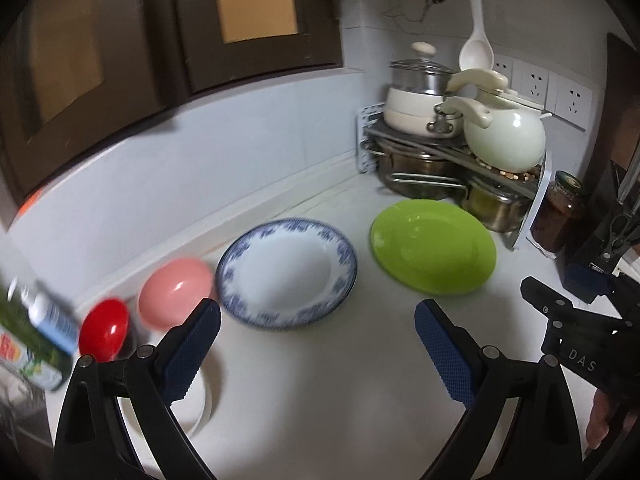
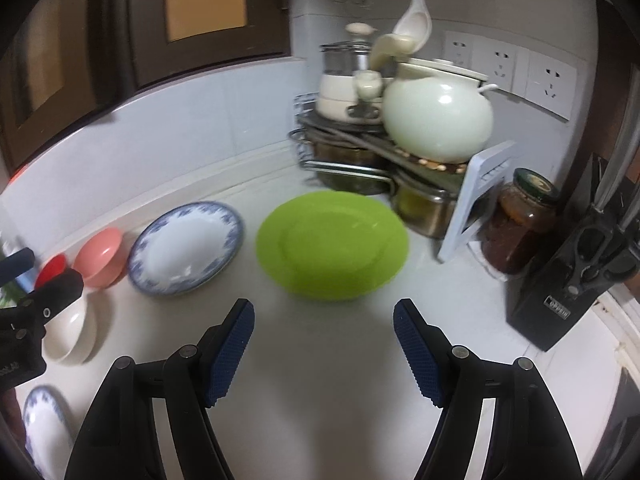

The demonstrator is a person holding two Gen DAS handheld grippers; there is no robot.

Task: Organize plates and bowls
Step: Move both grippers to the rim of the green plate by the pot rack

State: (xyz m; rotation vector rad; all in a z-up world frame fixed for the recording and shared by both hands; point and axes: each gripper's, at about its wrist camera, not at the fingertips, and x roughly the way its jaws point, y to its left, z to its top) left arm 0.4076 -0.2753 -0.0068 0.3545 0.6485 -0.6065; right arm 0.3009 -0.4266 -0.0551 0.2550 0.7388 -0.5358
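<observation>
A green plate (image 1: 434,246) (image 2: 332,244) and a blue-rimmed white plate (image 1: 286,272) (image 2: 186,247) lie side by side on the white counter. Left of them stand a pink bowl (image 1: 176,292) (image 2: 100,258) and a red bowl (image 1: 105,328) (image 2: 50,270). A white bowl (image 1: 200,404) (image 2: 74,334) sits nearer, and another blue-rimmed dish (image 2: 44,424) lies at the near left. My left gripper (image 1: 318,348) is open and empty, above the counter in front of the blue-rimmed plate. My right gripper (image 2: 324,350) is open and empty, in front of the green plate.
A metal rack (image 1: 452,160) (image 2: 360,148) with pots and a pale kettle (image 2: 438,118) fills the back corner. A dark jar (image 2: 520,226) and a black knife block (image 2: 568,280) stand at the right. Bottles (image 1: 40,332) stand at the far left.
</observation>
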